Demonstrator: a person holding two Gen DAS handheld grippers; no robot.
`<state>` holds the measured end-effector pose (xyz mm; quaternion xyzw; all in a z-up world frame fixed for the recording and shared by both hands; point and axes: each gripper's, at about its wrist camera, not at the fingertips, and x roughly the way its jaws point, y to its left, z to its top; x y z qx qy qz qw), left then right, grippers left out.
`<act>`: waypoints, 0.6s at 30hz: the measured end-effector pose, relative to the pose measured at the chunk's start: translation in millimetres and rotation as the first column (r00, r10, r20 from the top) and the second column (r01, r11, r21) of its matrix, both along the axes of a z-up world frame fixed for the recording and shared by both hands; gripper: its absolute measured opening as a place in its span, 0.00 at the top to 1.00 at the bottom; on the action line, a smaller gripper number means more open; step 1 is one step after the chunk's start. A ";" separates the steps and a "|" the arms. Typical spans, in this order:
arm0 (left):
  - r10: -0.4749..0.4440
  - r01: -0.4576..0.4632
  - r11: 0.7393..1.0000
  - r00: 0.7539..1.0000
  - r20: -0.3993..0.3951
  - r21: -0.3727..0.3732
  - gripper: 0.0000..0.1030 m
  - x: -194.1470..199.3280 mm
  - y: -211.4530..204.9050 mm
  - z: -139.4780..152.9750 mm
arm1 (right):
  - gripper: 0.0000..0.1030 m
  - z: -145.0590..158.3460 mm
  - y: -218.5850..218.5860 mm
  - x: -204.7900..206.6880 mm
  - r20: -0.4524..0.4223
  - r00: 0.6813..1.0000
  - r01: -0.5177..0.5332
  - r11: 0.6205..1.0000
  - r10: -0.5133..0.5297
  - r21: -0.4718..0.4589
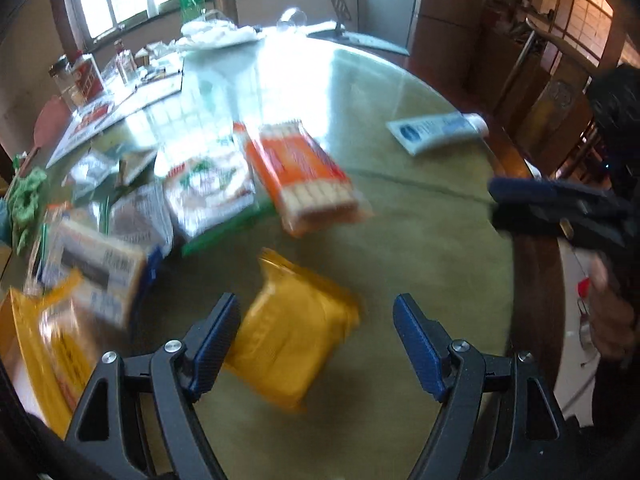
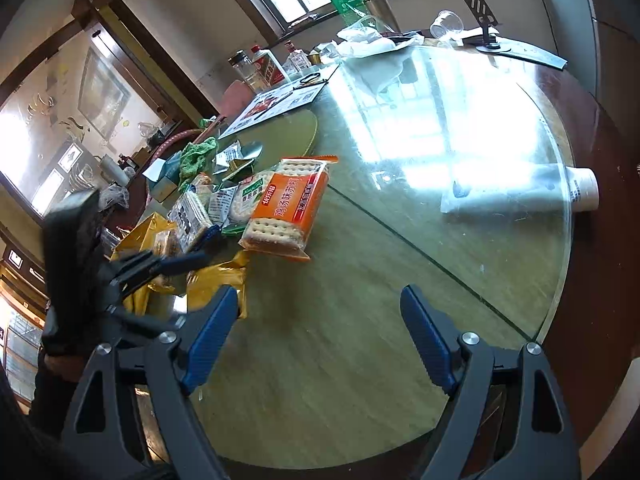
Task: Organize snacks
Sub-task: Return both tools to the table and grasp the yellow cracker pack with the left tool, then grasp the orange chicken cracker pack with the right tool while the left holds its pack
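A small yellow snack packet (image 1: pixel 292 332) lies on the glass table top between the wide-apart blue pads of my left gripper (image 1: pixel 316 308), close to the left pad; the pads do not press on it. Beyond it lies an orange cracker pack (image 1: pixel 304 176), a green-and-white biscuit pack (image 1: pixel 208 188) and a white-and-blue pack (image 1: pixel 96 272). In the right wrist view my right gripper (image 2: pixel 320 300) stands open over bare table, nothing between its fingers. The orange cracker pack (image 2: pixel 288 208) lies ahead of it, and the left gripper (image 2: pixel 180 292) hovers at the yellow packet (image 2: pixel 220 284) to its left.
A larger yellow bag (image 1: pixel 40 344) lies at the near left with more packs piled around it. A white tube (image 2: pixel 520 196) rests by the table's right edge. Green cloth (image 2: pixel 196 156), bottles (image 2: pixel 260 68), papers and a phone stand (image 2: pixel 486 20) crowd the far side.
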<state>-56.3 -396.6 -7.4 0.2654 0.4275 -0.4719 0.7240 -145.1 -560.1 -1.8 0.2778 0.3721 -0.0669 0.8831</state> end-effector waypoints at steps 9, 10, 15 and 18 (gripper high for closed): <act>0.182 -0.184 0.983 0.982 0.049 0.029 0.28 -8.6 11.7 -7.2 | 0.18 -3.8 8.6 11.4 -0.019 1.000 -0.020 1.000 0.020 -0.001; 0.214 -0.215 0.977 0.976 0.026 0.010 0.33 -5.5 14.4 -6.5 | 0.18 -4.0 9.2 13.1 -0.022 1.000 -0.020 1.000 0.020 -0.001; 0.306 -0.313 0.948 0.947 -0.098 -0.059 0.58 4.7 22.2 -7.3 | 0.18 -6.2 10.6 25.5 -0.035 0.999 -0.033 0.999 0.034 0.018; 0.328 -0.332 0.941 0.942 -0.070 -0.058 0.58 -3.9 28.5 -6.4 | 0.18 -7.6 11.8 39.6 -0.046 0.998 -0.038 0.999 0.039 0.030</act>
